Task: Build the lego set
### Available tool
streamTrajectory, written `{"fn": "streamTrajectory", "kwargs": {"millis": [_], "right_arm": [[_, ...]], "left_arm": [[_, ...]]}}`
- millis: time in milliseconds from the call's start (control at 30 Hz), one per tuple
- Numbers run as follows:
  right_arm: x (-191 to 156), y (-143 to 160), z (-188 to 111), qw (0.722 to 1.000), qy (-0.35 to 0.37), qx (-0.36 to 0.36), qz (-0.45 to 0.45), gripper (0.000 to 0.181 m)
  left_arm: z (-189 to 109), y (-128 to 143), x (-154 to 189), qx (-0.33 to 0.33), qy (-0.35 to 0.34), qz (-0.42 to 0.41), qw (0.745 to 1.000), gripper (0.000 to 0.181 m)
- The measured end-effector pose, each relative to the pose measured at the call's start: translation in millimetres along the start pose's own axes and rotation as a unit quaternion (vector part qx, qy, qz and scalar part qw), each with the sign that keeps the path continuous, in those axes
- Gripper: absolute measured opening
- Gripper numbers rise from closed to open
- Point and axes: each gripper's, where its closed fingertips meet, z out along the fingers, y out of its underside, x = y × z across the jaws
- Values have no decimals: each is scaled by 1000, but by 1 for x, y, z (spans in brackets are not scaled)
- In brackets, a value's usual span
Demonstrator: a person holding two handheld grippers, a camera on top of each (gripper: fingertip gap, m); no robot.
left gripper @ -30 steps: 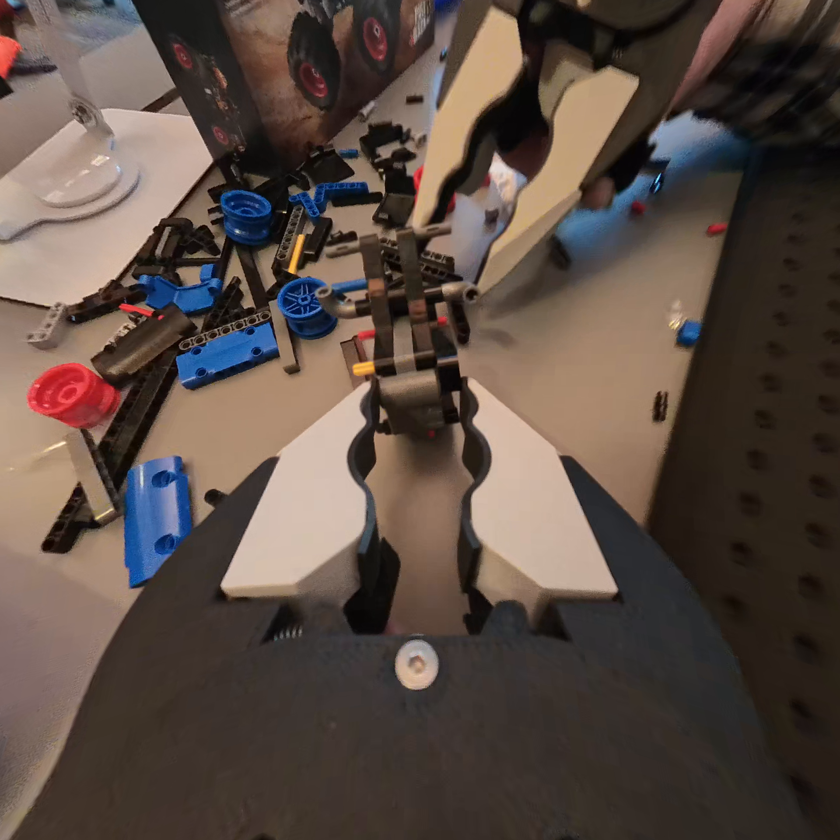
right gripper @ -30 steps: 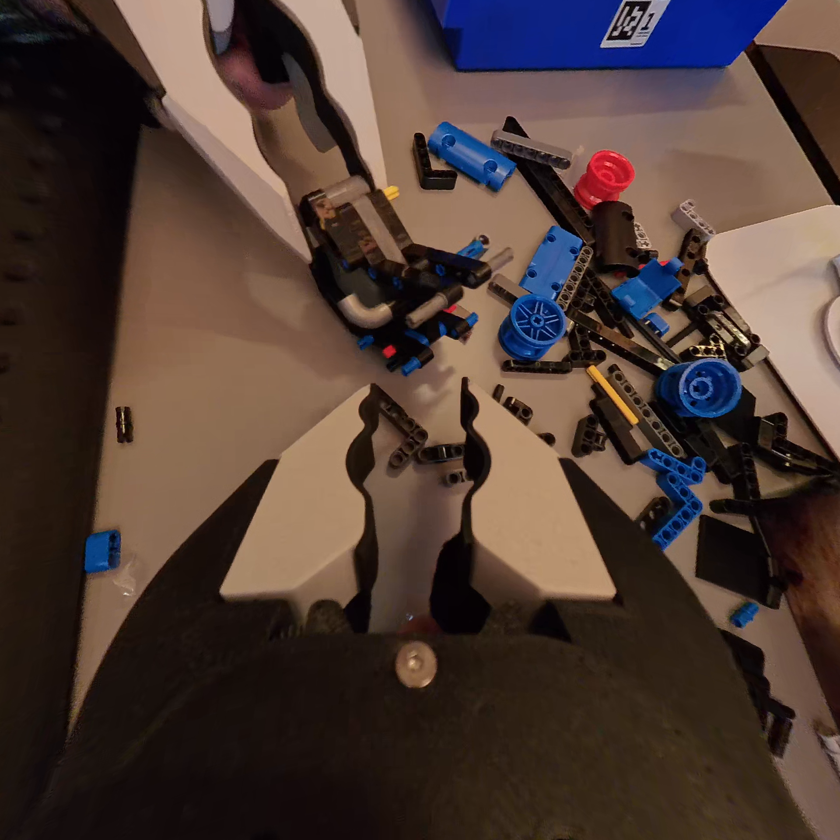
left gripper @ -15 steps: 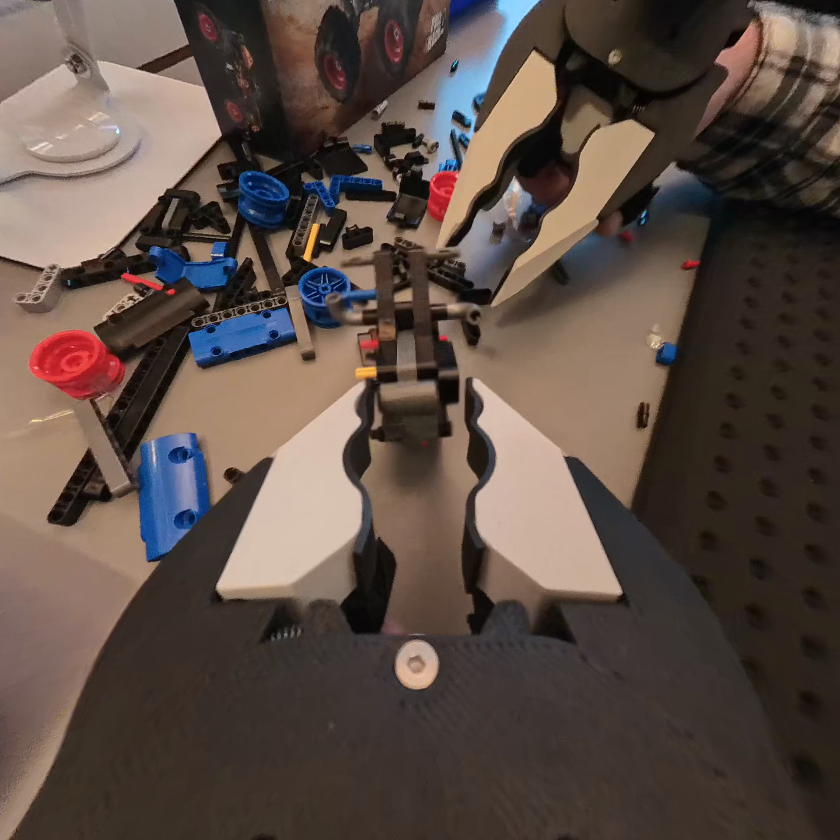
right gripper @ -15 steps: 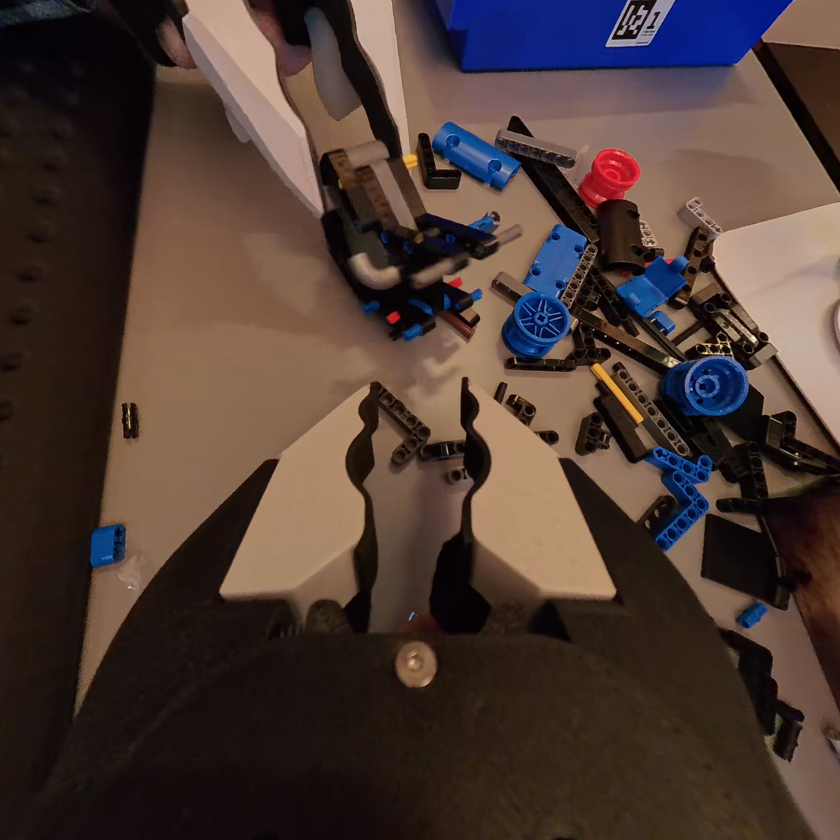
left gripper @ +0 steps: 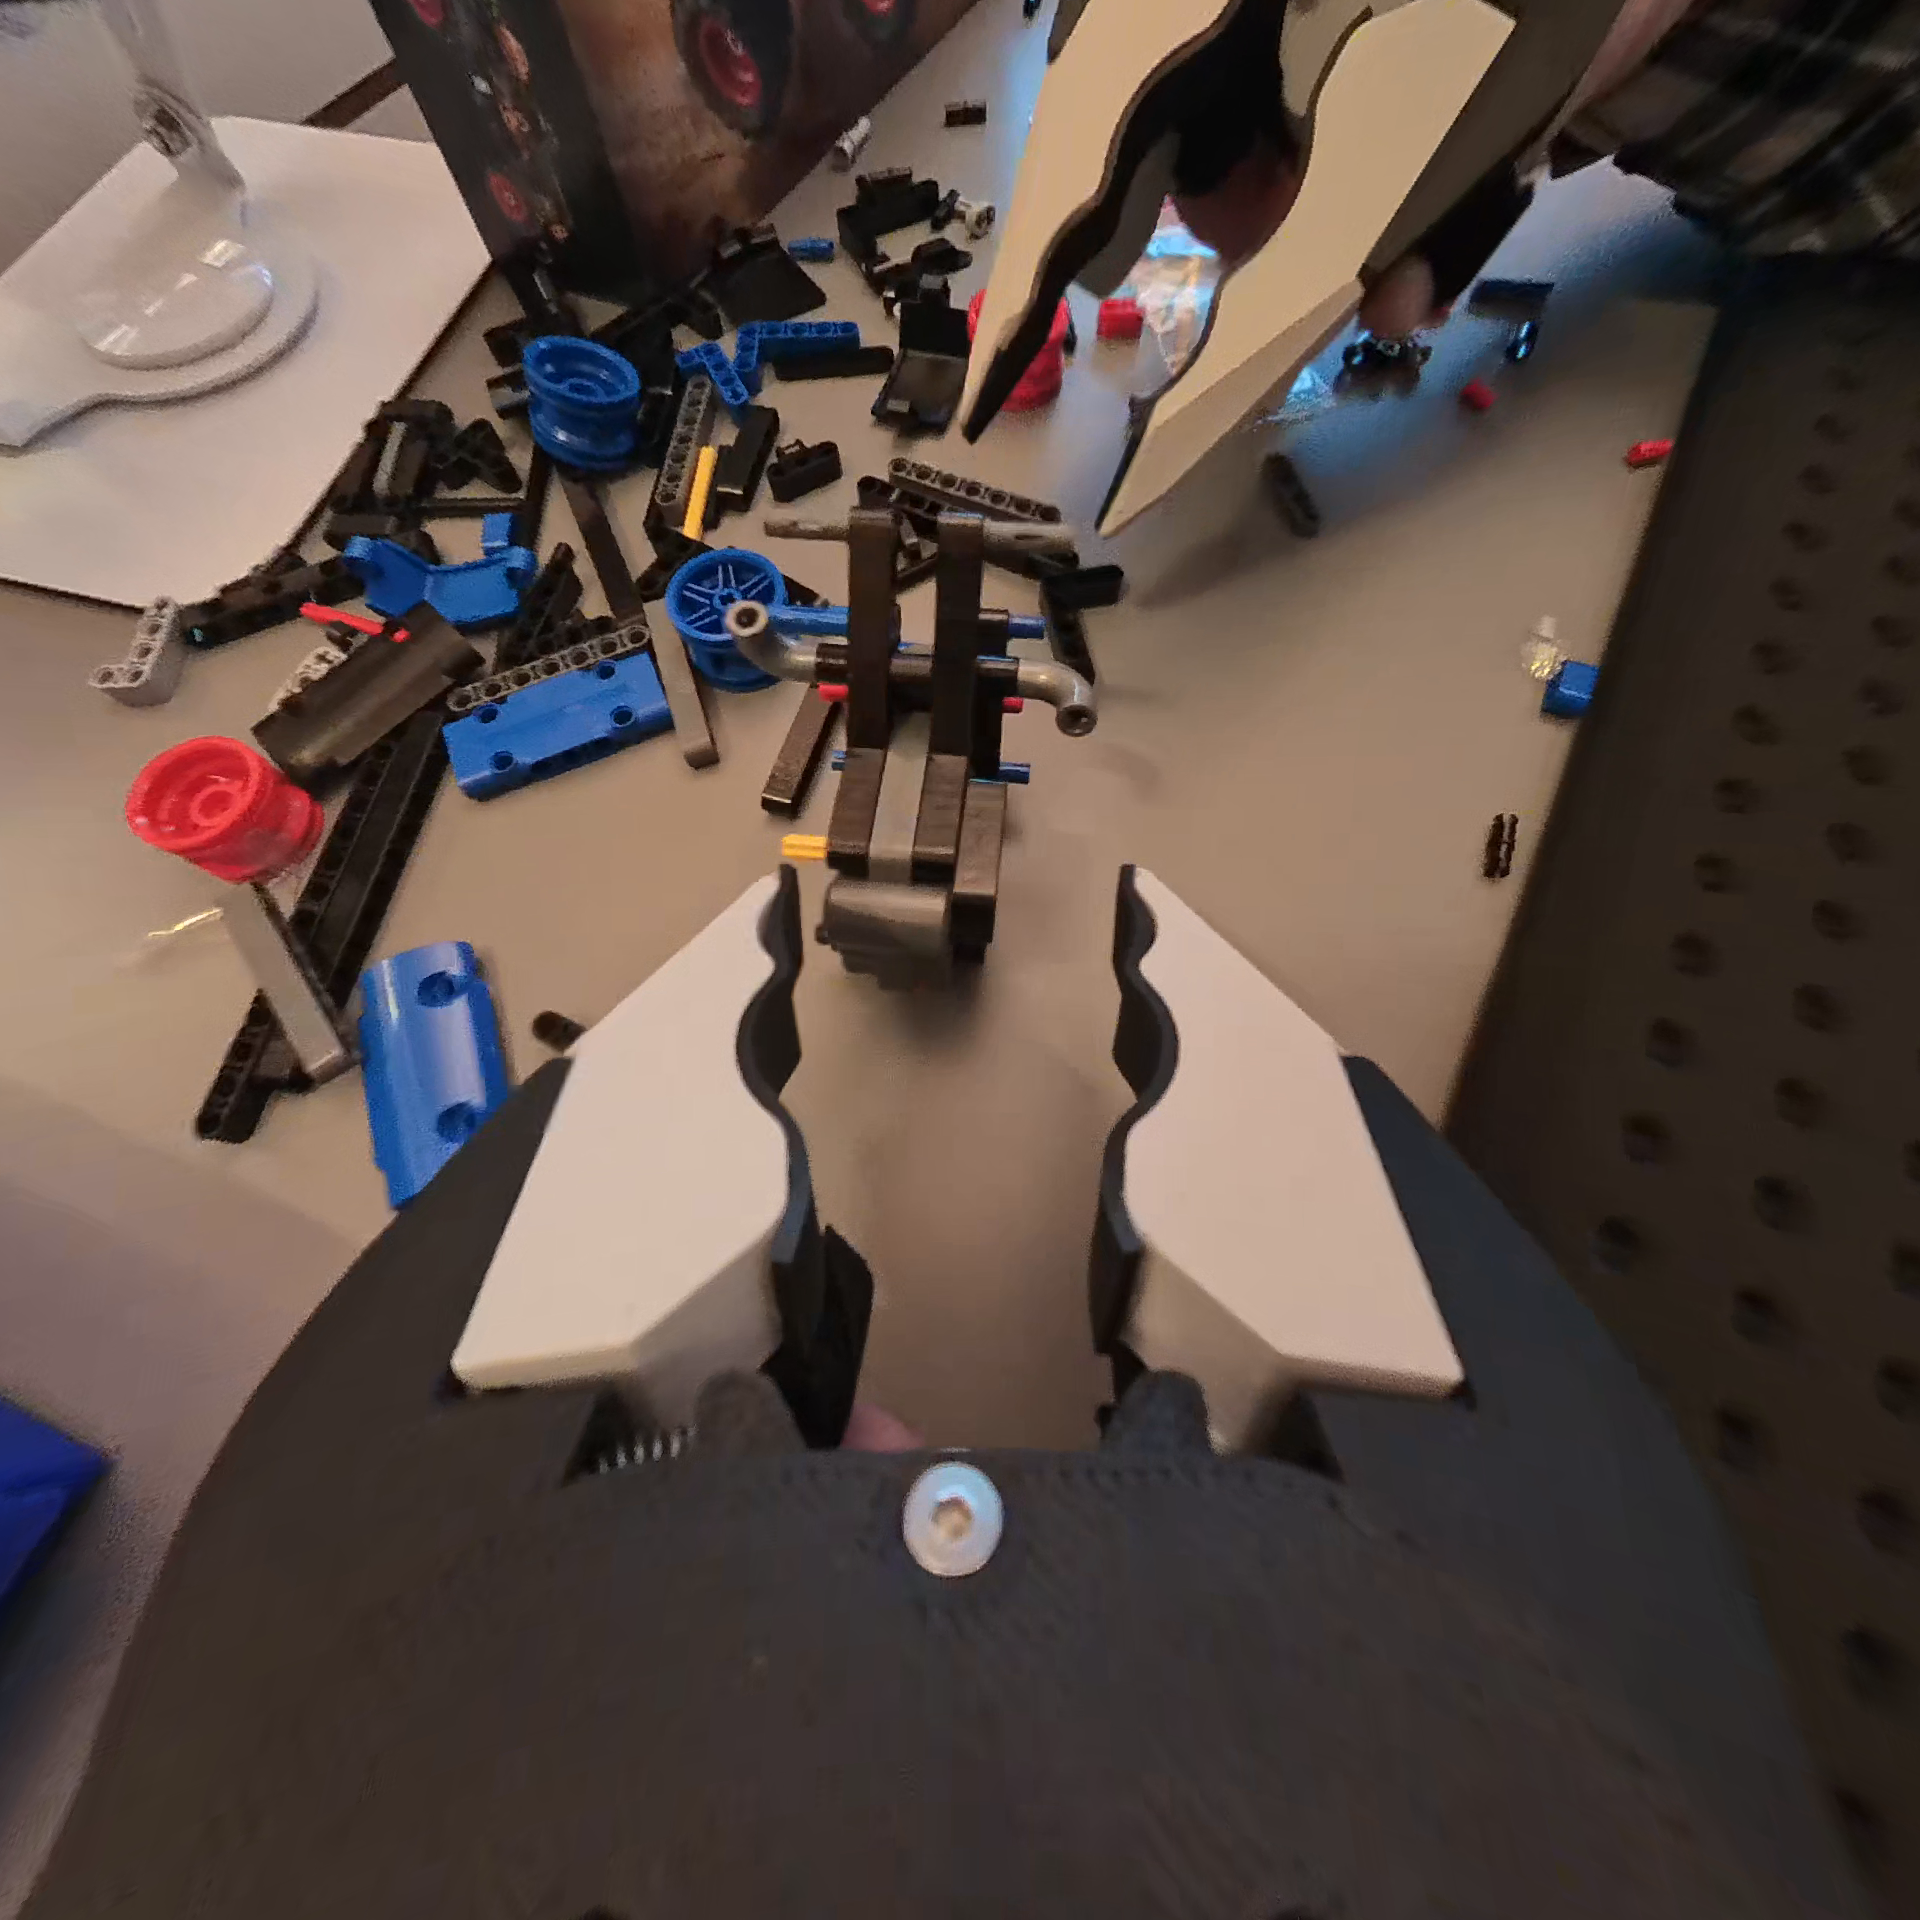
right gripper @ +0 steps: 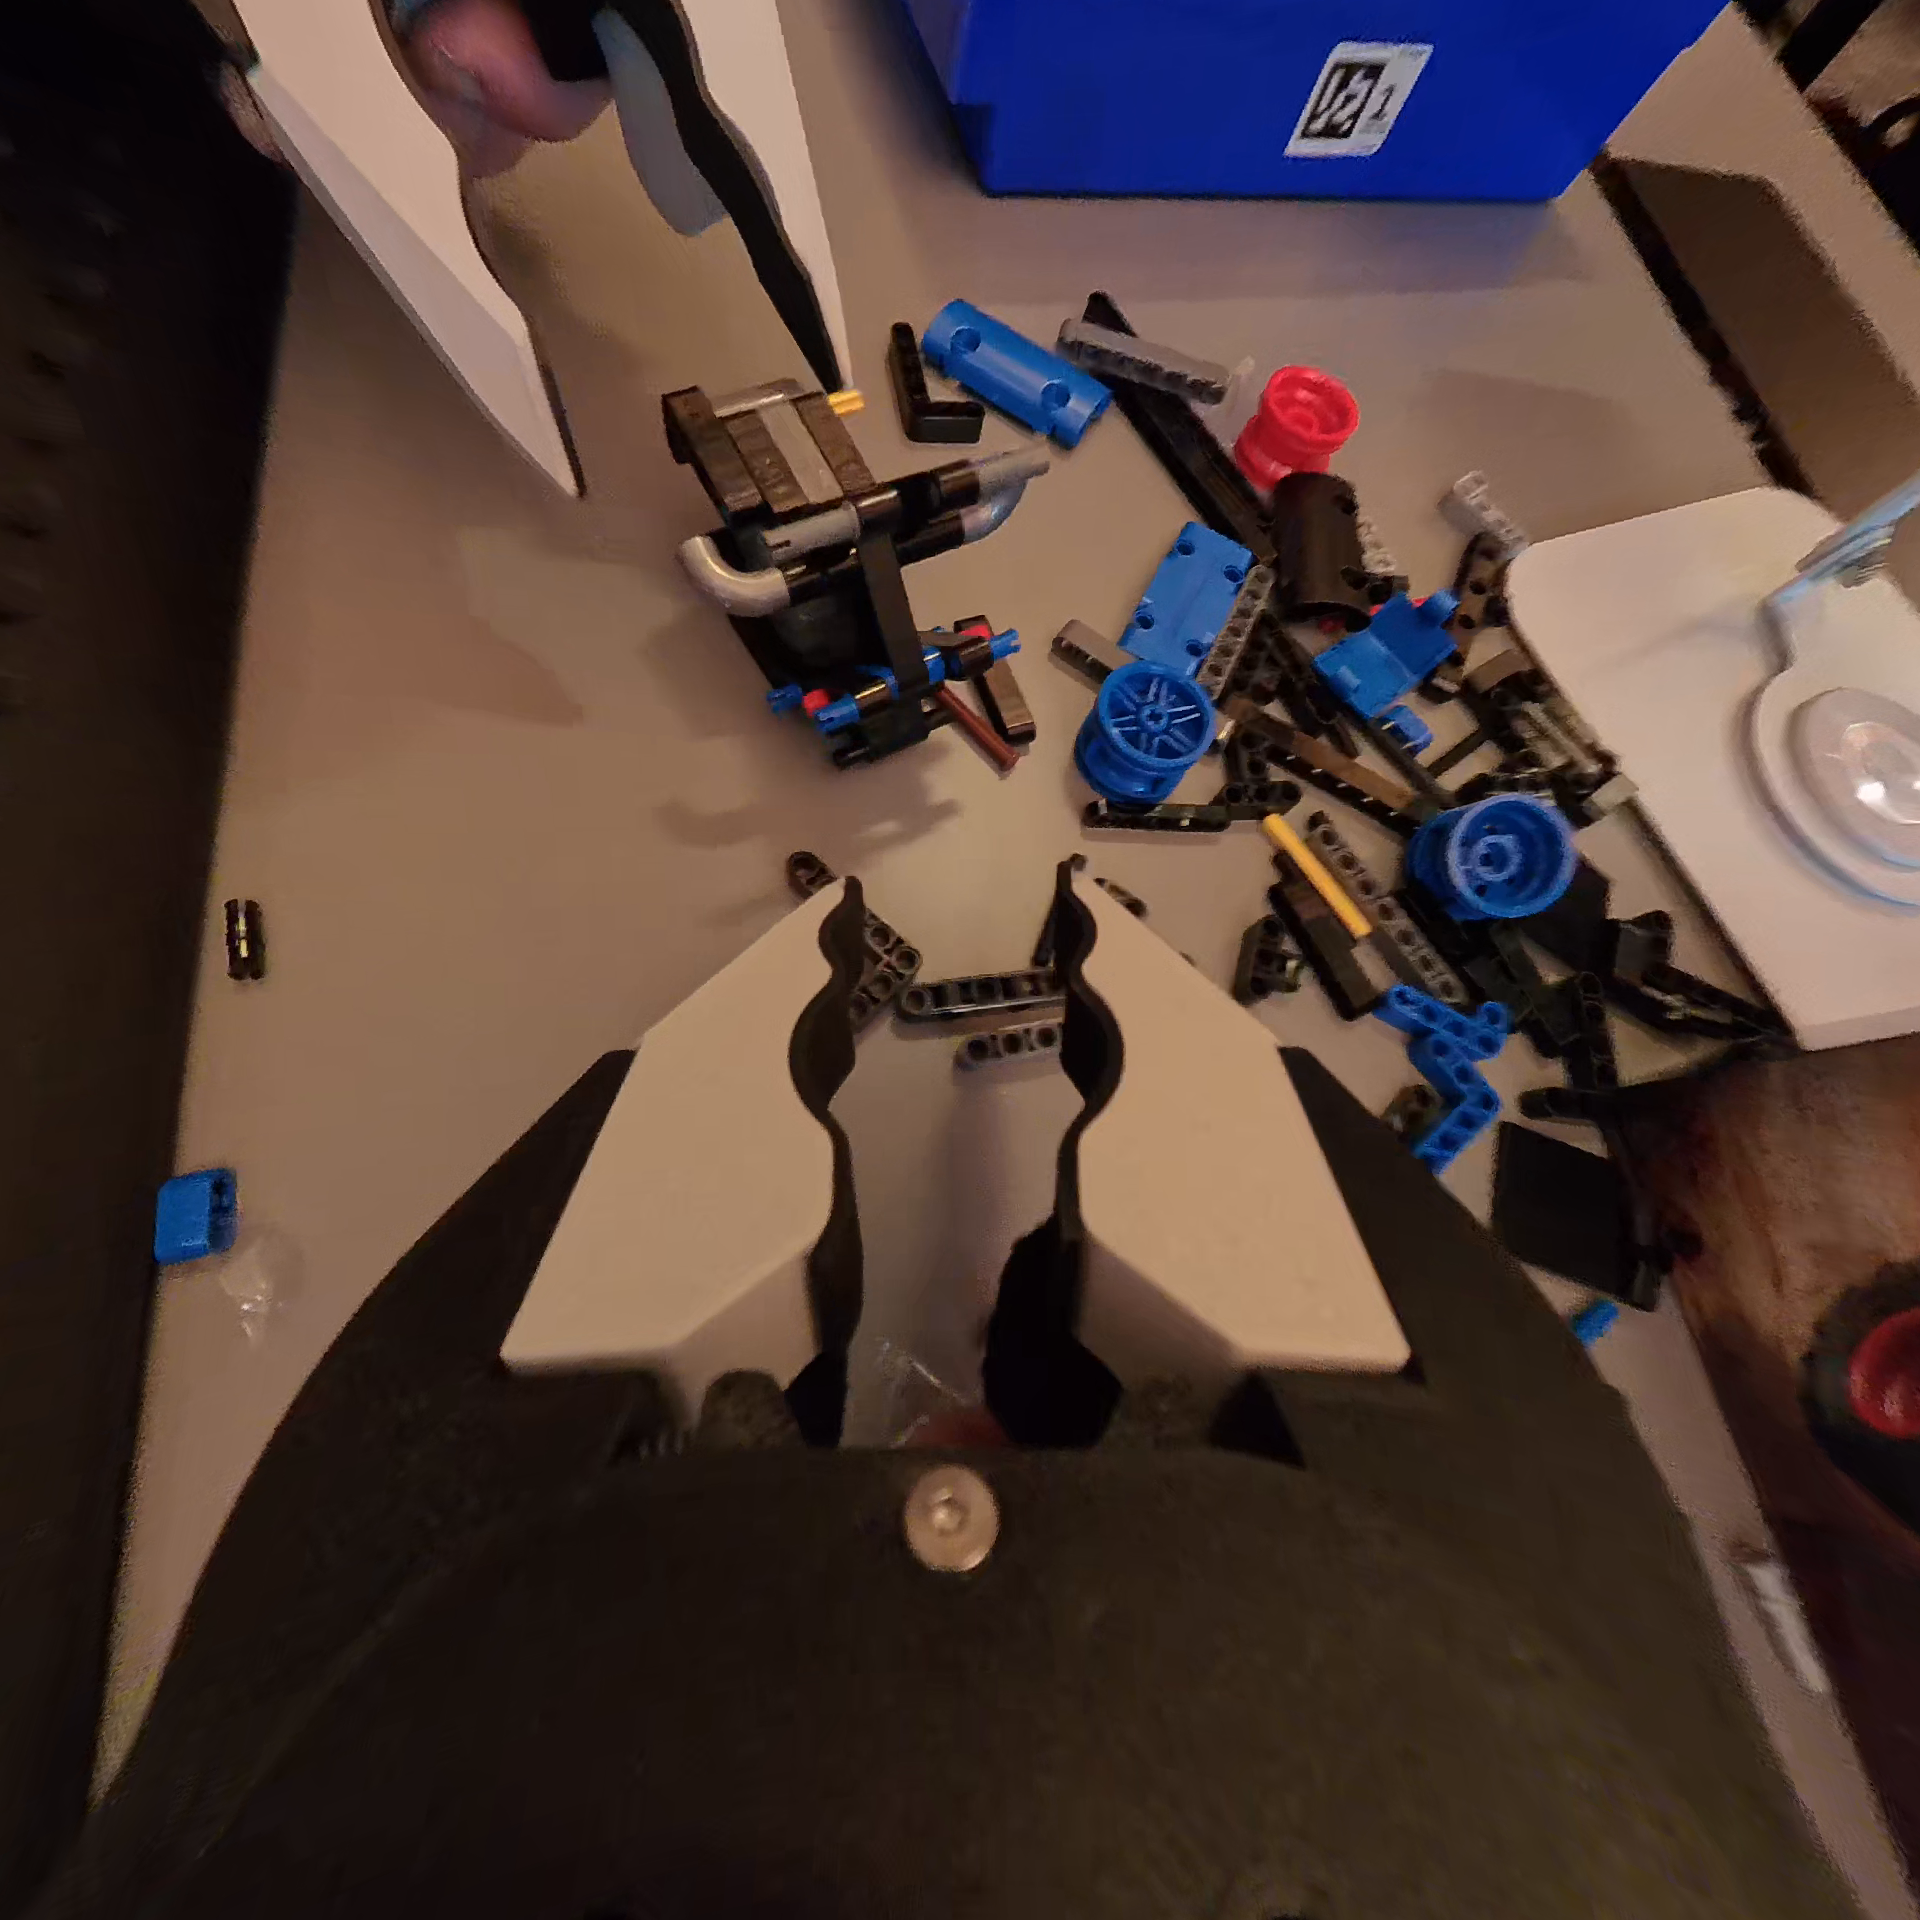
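The partly built black and grey lego assembly (left gripper: 914, 727) with bent silver pipes rests on the grey table, free of both grippers; it also shows in the right wrist view (right gripper: 810, 520). My left gripper (left gripper: 958, 883) is open and empty, its fingertips flanking the assembly's near end without touching it. My right gripper (right gripper: 958, 878) is open and empty, hovering over small black beams (right gripper: 982, 992). It shows in the left wrist view (left gripper: 1039, 478) just beyond the assembly. Loose parts lie in a pile: blue wheels (left gripper: 717, 613), a red wheel (left gripper: 213, 805), blue and black beams.
The lego box (left gripper: 675, 104) stands behind the pile. A blue bin (right gripper: 1195, 94) stands at the far end. A white stand base (left gripper: 187, 301) lies beside the pile. A dark perforated mat (left gripper: 1745, 935) borders the table. A small blue piece (right gripper: 195, 1214) and a black pin (right gripper: 244, 938) lie apart.
My left gripper has opened and let go of the assembly, which now rests on the table. The right gripper has stayed open over the small black beams.
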Motion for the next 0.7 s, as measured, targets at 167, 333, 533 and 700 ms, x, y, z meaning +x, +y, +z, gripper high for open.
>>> {"fn": "streamTrajectory", "kwargs": {"millis": [167, 333, 533, 700], "right_arm": [[32, -39, -38, 995, 80, 60, -25, 46], [110, -93, -98, 974, 201, 77, -70, 61], [257, -140, -134, 948, 303, 28, -94, 62], [340, -144, -109, 959, 277, 21, -50, 68]], "left_arm": [[-26, -31, -28, 46, -45, 22, 998, 60], [-41, -99, -95, 79, -151, 77, 982, 56], [-30, -168, -190, 82, -250, 172, 949, 52], [-3, -167, -255, 22, -287, 206, 935, 54]]}}
